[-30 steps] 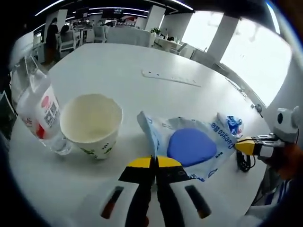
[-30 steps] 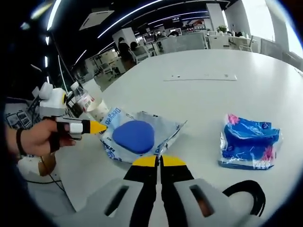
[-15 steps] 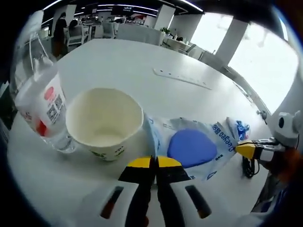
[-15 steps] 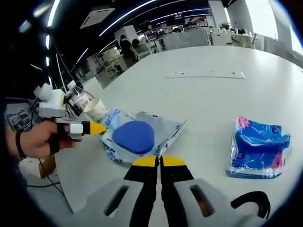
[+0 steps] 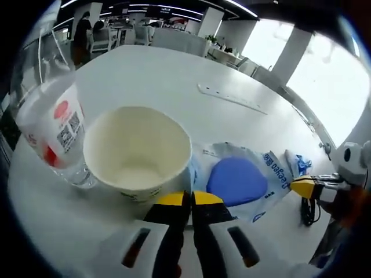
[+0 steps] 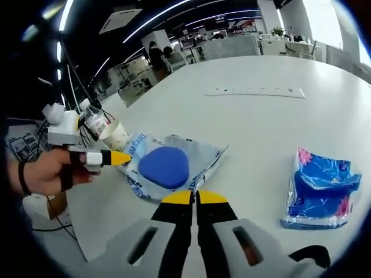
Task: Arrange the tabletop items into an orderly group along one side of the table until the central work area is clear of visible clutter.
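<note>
Crinkling plastic pouch (image 5: pixel 243 179), round paper cup (image 5: pixel 138 152)

One cream paper cup (image 5: pixel 138 153), one clear plastic bottle with a red-and-white label (image 5: pixel 49 124), one flat clear packet holding a blue pad (image 6: pixel 168 166), one crumpled blue-and-pink plastic pack (image 6: pixel 320 191), one white power strip (image 6: pixel 255 91)

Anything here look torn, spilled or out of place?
Nothing spilled. The packet holding the blue pad looks torn open, its wrapper splayed flat on the table. The paper cup and bottle stand upright.
</note>
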Available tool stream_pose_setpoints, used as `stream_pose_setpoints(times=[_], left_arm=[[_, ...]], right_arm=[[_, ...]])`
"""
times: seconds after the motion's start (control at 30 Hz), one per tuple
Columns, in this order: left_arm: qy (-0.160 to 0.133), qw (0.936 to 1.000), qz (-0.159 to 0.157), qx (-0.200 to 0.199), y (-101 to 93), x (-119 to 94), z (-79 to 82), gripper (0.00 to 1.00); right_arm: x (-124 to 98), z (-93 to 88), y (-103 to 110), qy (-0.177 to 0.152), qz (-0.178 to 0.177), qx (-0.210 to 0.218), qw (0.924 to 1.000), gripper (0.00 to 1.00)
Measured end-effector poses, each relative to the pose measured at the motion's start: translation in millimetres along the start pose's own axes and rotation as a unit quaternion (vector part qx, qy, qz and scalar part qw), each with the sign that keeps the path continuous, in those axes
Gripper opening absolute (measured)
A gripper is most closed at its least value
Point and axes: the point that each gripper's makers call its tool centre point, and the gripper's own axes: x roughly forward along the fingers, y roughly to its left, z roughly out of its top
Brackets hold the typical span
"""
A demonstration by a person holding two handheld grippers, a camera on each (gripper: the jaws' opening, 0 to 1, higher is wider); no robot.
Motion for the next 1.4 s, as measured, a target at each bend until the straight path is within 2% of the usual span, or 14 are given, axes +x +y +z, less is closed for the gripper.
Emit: stream_pose_setpoints(times=[0.2,0.63,1.1,1.4], left_arm=[[0.001,1.0000,0.001,0.004,2.7,2.0,-1.2,0.02],[0.010,0.9999,-0.008,-0.009,0.1,-2.5,-6.7,0.13],[0.012,0.9999,-0.003,-0.004,6.0,-19.8,-14.7,0.17],[0.009,0.9998,0.000,0.019,10.1,-29.6,-16.4,0.18]], right_arm=[[1.3,-5.1,-2.7,0.004,-0.003,-0.001,1.0000,0.00],[-3.6,-7.4,-5.7,-0.001,-0.007,0.005,1.0000,0.03],[-17.1,-12.3,-10.2,0.002,-0.015,0.001,0.9999,0.04],[-27.7,-13.8,-12.0,-0.002,-0.020,-0.005,0.9998,0.05]])
